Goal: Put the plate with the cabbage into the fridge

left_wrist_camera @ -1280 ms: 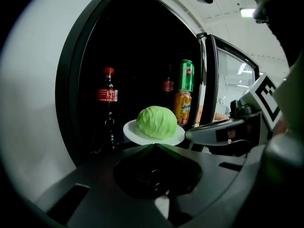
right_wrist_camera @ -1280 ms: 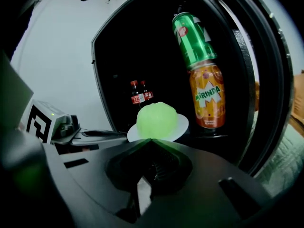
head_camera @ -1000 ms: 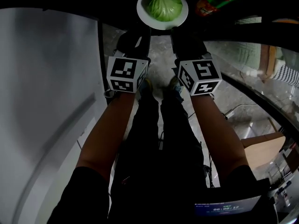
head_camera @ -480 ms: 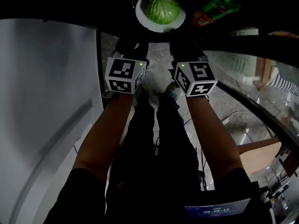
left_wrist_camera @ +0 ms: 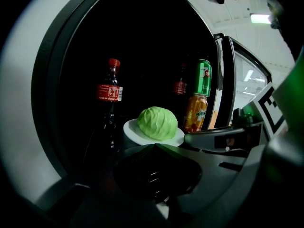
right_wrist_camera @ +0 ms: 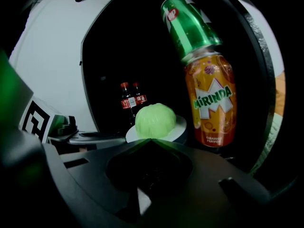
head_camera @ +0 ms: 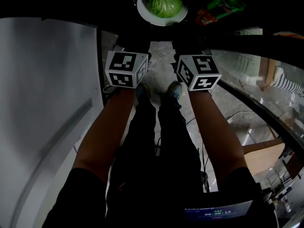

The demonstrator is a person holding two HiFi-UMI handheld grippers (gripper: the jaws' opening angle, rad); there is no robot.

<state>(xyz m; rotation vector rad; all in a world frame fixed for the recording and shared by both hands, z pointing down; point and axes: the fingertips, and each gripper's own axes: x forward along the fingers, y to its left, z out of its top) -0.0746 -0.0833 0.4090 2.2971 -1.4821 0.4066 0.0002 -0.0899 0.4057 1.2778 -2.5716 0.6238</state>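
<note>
A white plate [head_camera: 162,19] carries a pale green cabbage [head_camera: 164,3] in the dark fridge opening at the top of the head view. My left gripper [head_camera: 144,32] and right gripper [head_camera: 183,32] meet its near rim side by side. In the left gripper view the jaws [left_wrist_camera: 154,147] close to a point at the plate [left_wrist_camera: 130,129], just under the cabbage [left_wrist_camera: 157,122]. The right gripper [right_wrist_camera: 151,141] holds the plate [right_wrist_camera: 179,126] the same way, below the cabbage [right_wrist_camera: 155,120]. The rim under the jaws is hidden.
Inside the fridge a cola bottle [left_wrist_camera: 110,91] stands left of the plate. An orange can [right_wrist_camera: 211,106] with a green can [right_wrist_camera: 190,25] on top stands to its right. The white fridge door [head_camera: 42,103] is at left, a glass door [head_camera: 256,75] at right.
Both grippers and the plate have moved forward, further into the dark fridge opening. The cola bottle has come into the head view at the top.
</note>
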